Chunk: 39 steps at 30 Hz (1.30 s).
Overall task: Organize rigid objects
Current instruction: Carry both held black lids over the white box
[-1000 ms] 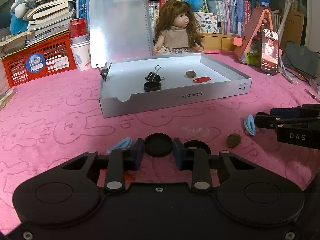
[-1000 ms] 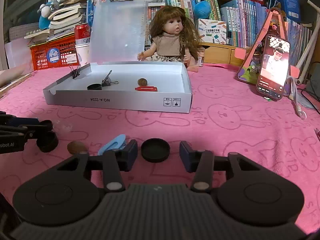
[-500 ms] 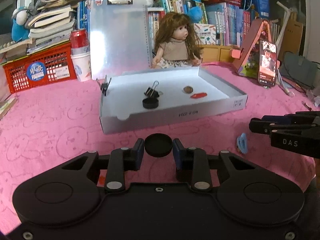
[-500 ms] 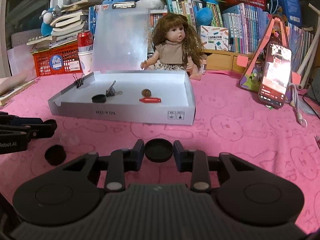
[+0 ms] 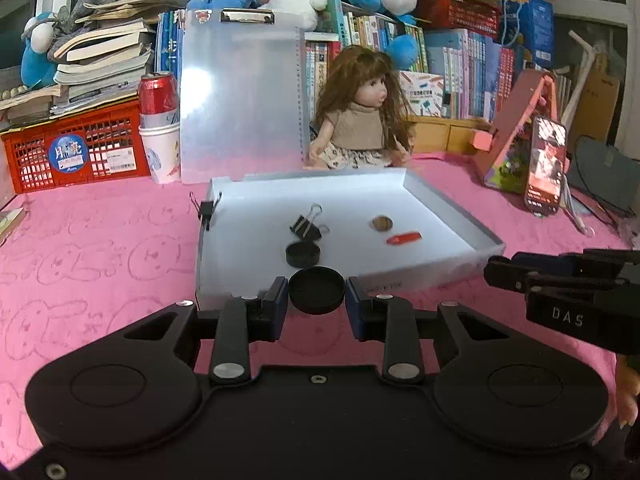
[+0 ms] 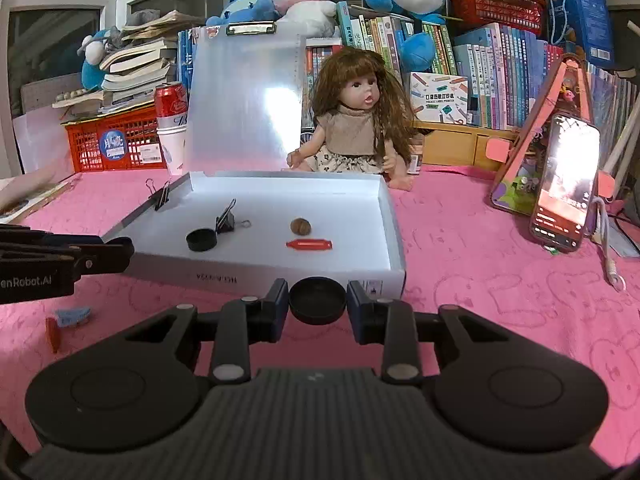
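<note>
Caps: left tool point(image 5: 317, 294) & right tool point(image 6: 318, 300) each clamped on a black cap point(image 5: 317, 290) point(image 6: 318, 299), held level w/ rim up, prob. for dropping into white box point(image 6: 384, 220).

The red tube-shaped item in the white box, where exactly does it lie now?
In both wrist views the red tube-shaped item lies flat on the floor of the white box, toward its right-hand side, just in front of the brown nut.

Our left gripper point(image 5: 317, 304): jaws clamped on round black plastic cap point(image 5: 317, 295), 12 o'clock. Our right gripper point(image 6: 317, 305): same, second round black cap point(image 6: 317, 300).
</note>
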Available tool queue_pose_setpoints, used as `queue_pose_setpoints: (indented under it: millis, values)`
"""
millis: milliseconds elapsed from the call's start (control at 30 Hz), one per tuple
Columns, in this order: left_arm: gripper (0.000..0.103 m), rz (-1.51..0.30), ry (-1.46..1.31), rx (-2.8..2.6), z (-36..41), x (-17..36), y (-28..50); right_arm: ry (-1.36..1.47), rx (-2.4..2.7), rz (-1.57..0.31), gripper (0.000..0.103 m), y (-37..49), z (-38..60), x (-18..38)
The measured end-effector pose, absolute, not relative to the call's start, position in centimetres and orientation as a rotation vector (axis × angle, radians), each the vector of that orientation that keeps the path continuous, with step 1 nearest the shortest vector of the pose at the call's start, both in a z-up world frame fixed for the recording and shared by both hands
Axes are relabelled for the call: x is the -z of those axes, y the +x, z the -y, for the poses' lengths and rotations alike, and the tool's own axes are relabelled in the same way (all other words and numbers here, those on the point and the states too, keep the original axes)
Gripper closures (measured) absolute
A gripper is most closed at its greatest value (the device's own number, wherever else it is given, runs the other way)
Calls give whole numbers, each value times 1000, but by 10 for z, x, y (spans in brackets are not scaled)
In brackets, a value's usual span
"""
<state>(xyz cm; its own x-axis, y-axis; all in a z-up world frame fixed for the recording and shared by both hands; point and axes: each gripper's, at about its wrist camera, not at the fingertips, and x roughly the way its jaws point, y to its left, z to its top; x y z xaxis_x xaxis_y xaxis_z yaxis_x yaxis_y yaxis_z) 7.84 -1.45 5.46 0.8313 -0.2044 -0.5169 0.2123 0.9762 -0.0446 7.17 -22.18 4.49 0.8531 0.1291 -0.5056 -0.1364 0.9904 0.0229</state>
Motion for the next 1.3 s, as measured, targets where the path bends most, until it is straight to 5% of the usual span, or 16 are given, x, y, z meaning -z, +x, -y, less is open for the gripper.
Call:
queue_pose_setpoints:
  millis: [1300]
  values:
    - [74, -747, -128, 146, 23, -50, 277, 165, -180, -717, 67, 249, 220, -51]
